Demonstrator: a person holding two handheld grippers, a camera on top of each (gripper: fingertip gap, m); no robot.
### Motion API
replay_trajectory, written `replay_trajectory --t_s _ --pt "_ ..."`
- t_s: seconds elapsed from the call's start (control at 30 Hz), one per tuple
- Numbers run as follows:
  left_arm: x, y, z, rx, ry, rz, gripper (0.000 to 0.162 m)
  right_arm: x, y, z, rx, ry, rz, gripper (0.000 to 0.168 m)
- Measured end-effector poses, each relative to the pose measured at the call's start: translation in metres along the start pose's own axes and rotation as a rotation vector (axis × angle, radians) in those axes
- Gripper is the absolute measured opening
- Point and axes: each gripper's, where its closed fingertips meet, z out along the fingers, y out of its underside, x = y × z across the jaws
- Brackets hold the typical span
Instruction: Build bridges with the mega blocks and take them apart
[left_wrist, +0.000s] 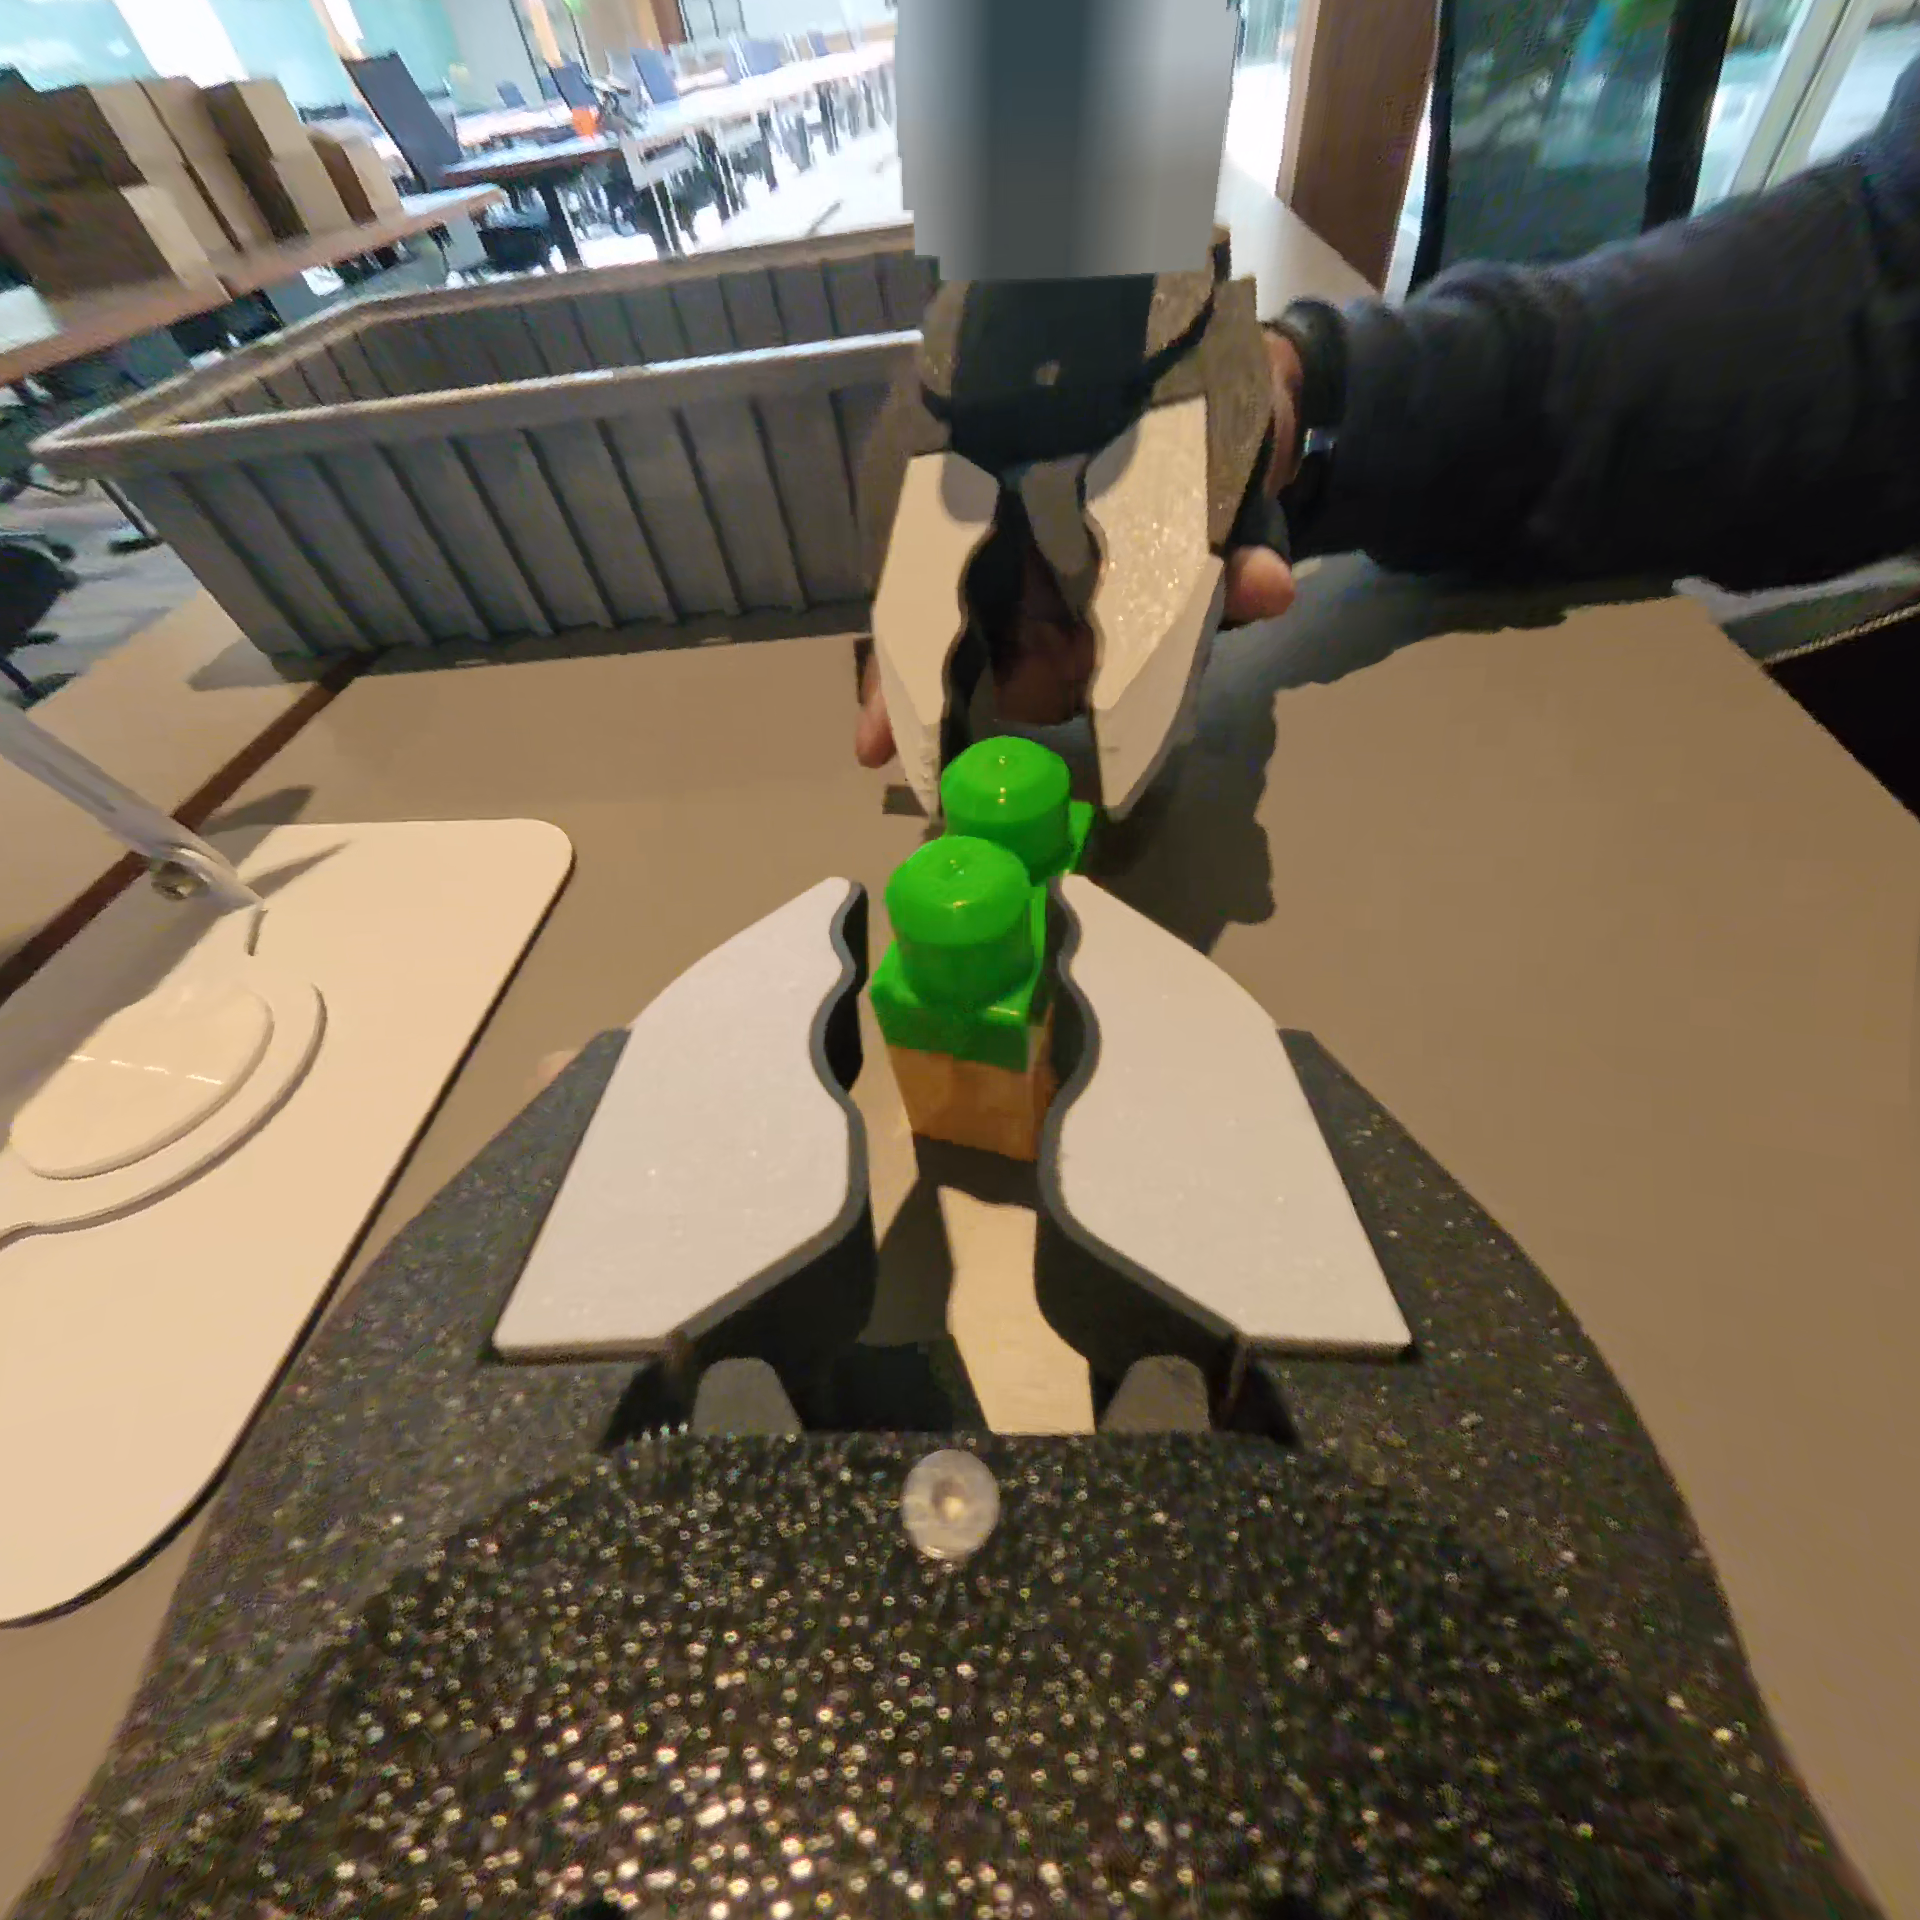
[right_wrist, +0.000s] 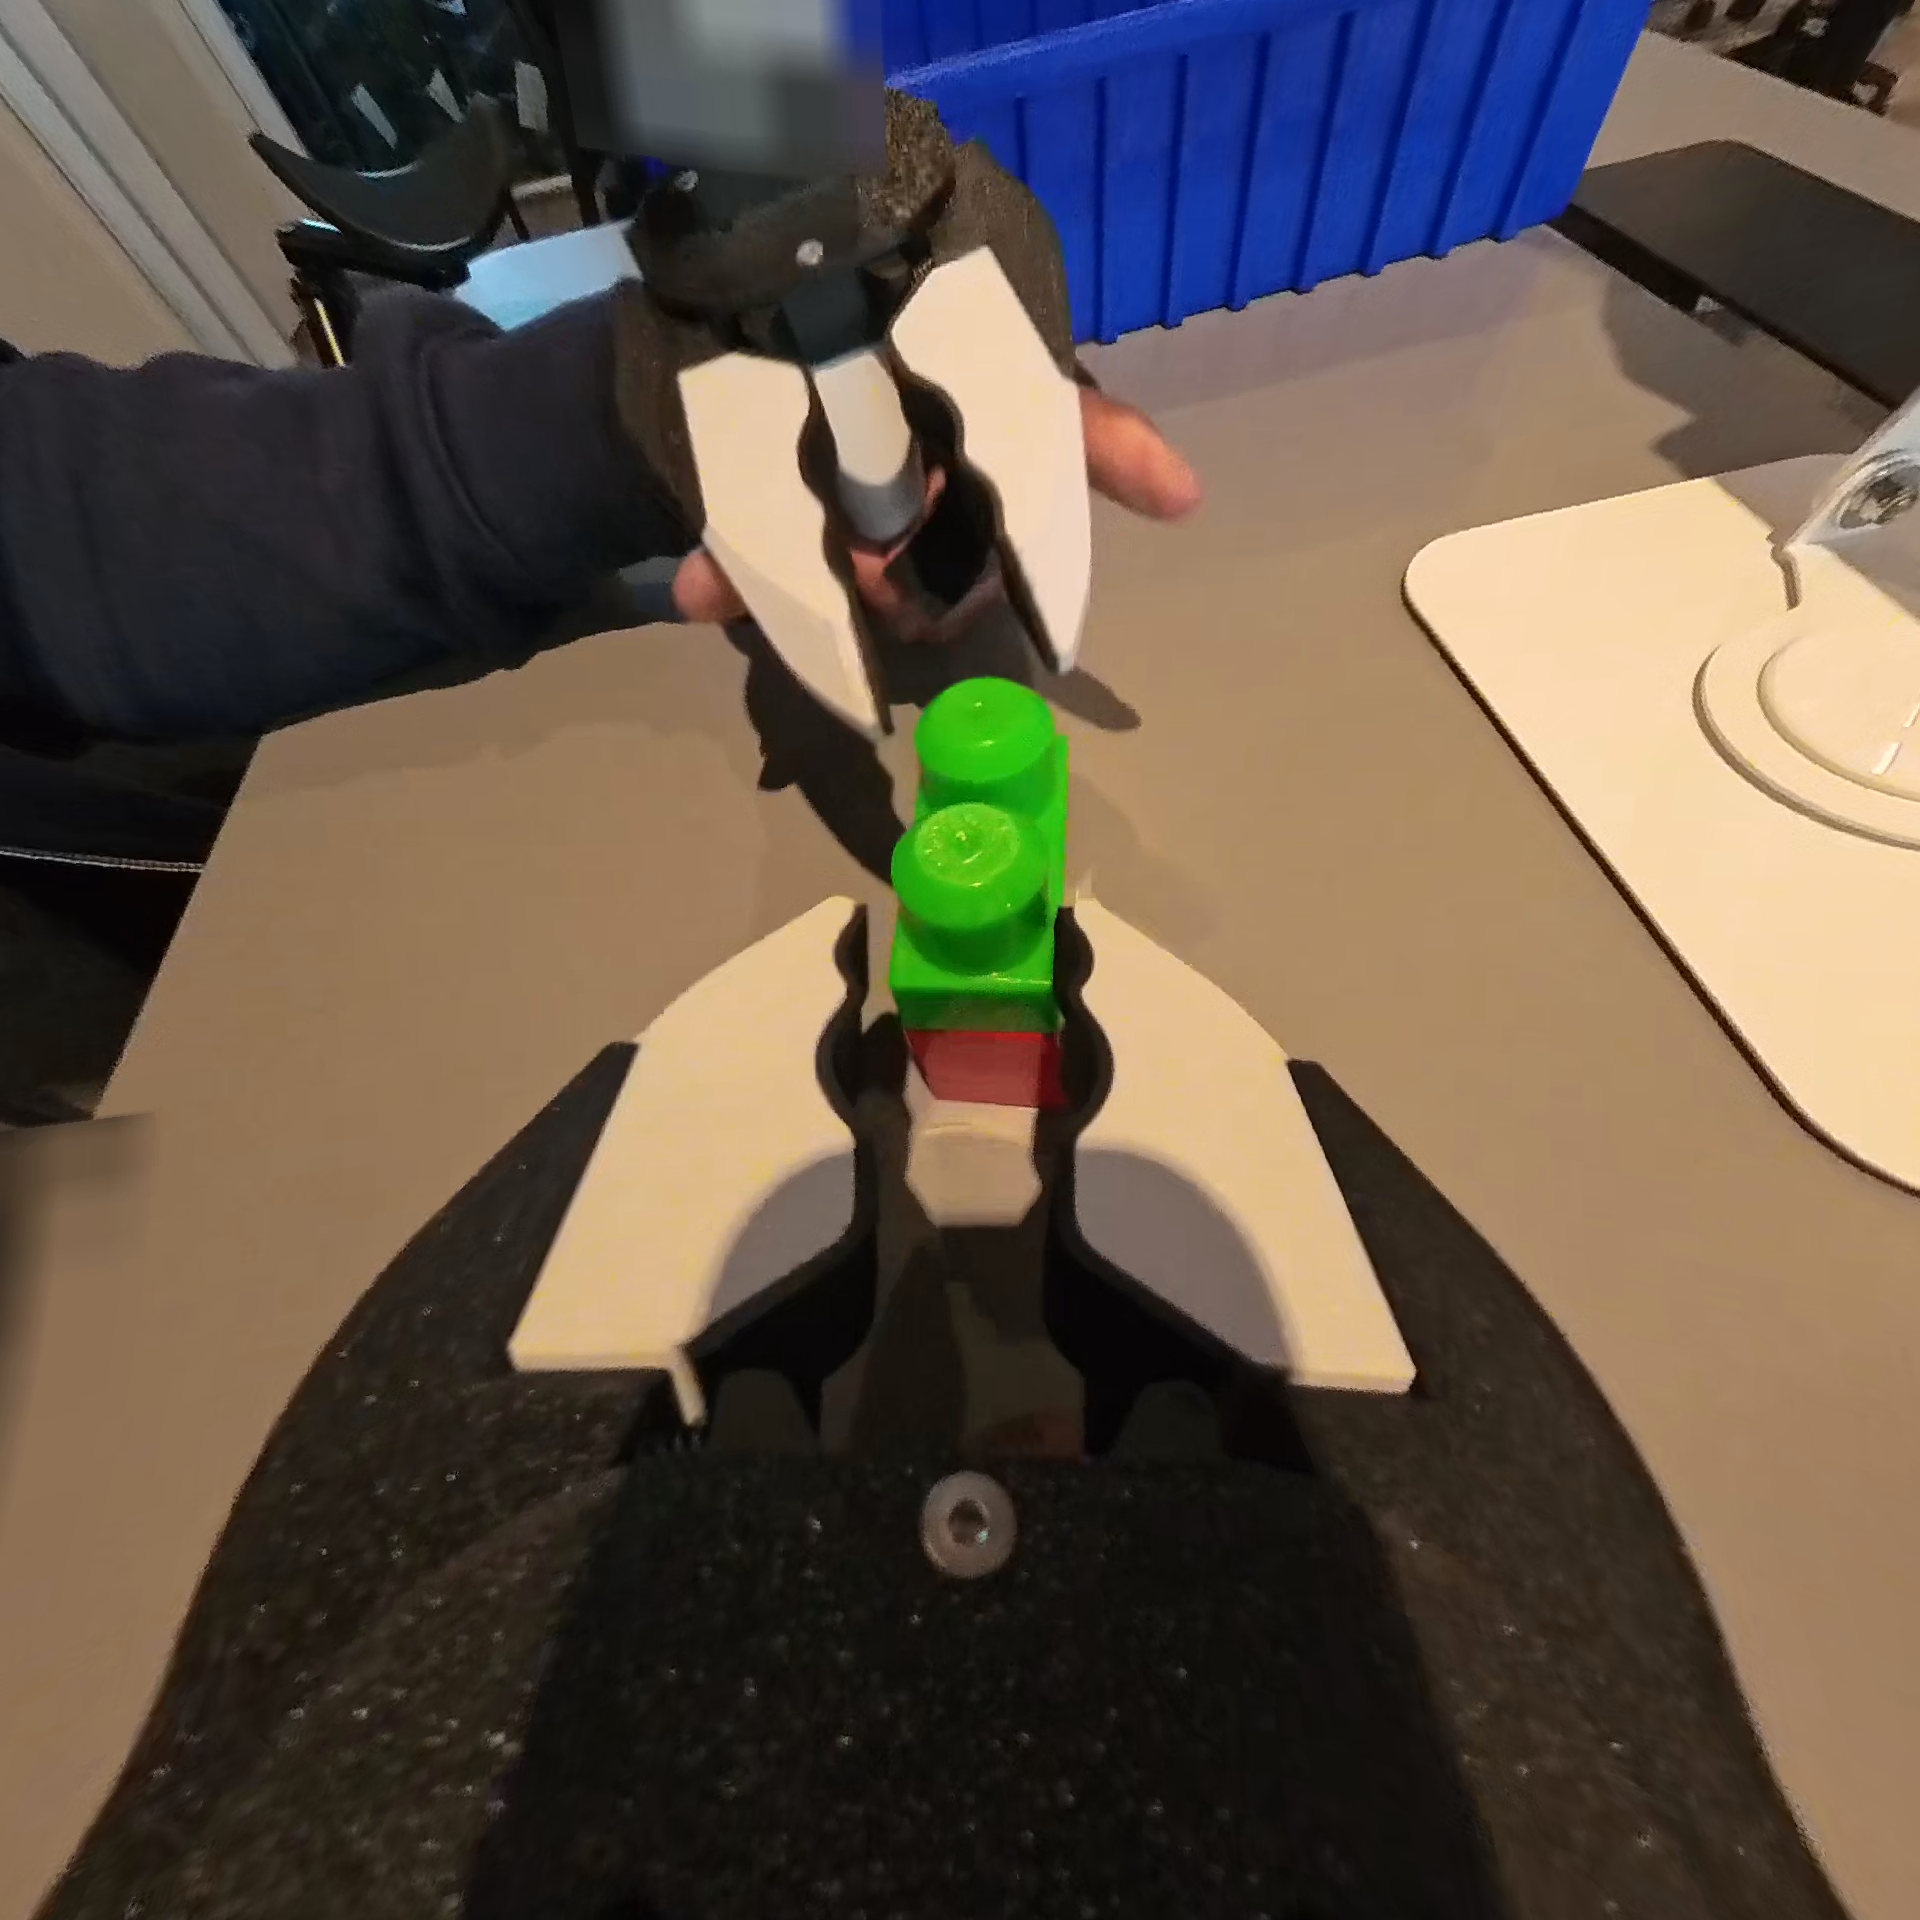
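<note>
A green two-stud block (left_wrist: 956, 1023) lies as the top of a small bridge on the grey table (left_wrist: 1455, 935). A tan block (left_wrist: 977, 1101) stands under its near end in the left wrist view. A red block (right_wrist: 987, 1065) stands under the other end of the green block (right_wrist: 977, 997). My left gripper (left_wrist: 961, 894) has its jaws closed against the sides of the green block's tan end. My right gripper (right_wrist: 968, 906) clamps the red end the same way. Each gripper faces the other: the right shows in the left wrist view (left_wrist: 1023, 805), the left in the right wrist view (right_wrist: 971, 691).
A grey ribbed crate (left_wrist: 520, 468) stands at the far table edge. A blue crate (right_wrist: 1299, 156) stands behind the left gripper. A white stand base (left_wrist: 260, 1039) lies beside the bridge and also shows in the right wrist view (right_wrist: 1610, 727). A black mat (right_wrist: 1766, 229) lies near the blue crate. About 4 cm separates my left fingertips from my right.
</note>
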Motion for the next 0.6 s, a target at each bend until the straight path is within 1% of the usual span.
replay_trajectory --t_s 0.07,0.2,0.33,0.43,0.5,0.6 --pt "-0.002 0.002 -0.004 -0.003 -0.002 -0.011 0.032 0.0 0.001 -0.004 0.005 -0.006 0.005 0.036" --pt "0.001 0.02 -0.005 -0.122 0.003 0.016 0.038 -0.003 0.001 -0.006 0.005 -0.016 0.0 0.04" --pt "0.0 0.034 -0.003 -0.226 -0.017 0.014 0.039 0.0 -0.003 -0.013 0.013 0.028 -0.005 0.042" --pt "-0.002 0.05 -0.004 -0.335 -0.045 0.027 0.039 0.013 0.012 -0.018 -0.052 0.105 0.032 0.038" --pt "0.0 0.054 0.0 -0.368 -0.03 0.038 0.039 0.012 0.029 -0.015 -0.14 0.094 0.041 0.039" --pt "0.001 0.063 0.004 -0.44 0.006 0.04 0.04 0.005 0.046 -0.008 -0.232 0.072 0.04 0.047"
